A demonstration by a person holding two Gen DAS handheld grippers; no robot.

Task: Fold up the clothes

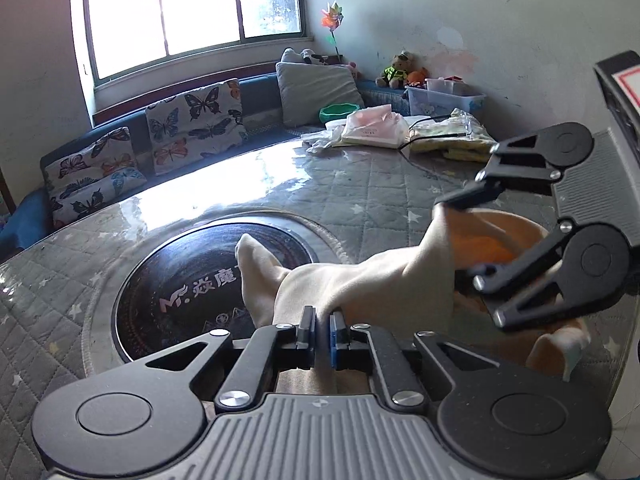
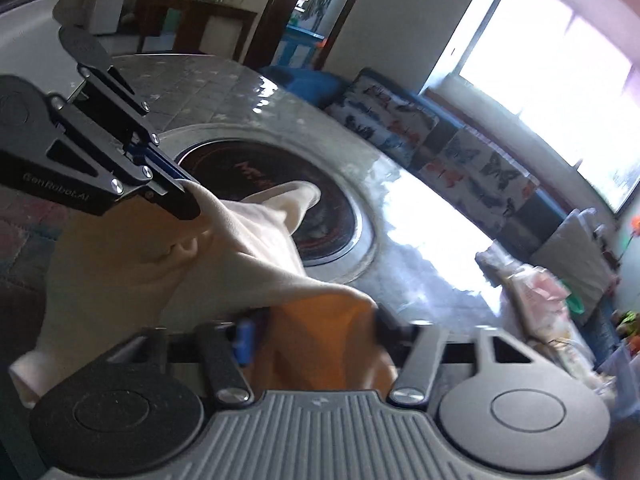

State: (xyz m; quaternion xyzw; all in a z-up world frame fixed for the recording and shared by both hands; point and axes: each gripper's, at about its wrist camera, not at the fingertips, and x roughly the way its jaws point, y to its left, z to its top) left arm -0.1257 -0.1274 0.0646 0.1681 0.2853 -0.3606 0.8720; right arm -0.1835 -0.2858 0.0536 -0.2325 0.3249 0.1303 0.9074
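two grippers are counted: the left gripper [image 1: 322, 330] and the right gripper [image 1: 466, 236]. one cream garment [image 1: 360, 284] is seen. three butterfly cushions [image 1: 198, 124] and one grey cushion [image 1: 316, 90] are counted, with one teddy bear [image 1: 398, 68] and one pinwheel [image 1: 332, 16].

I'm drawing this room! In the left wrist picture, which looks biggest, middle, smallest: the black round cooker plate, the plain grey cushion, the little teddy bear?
1. Black round cooker plate, though it sits nearest the camera.
2. Plain grey cushion.
3. Little teddy bear, farthest away.
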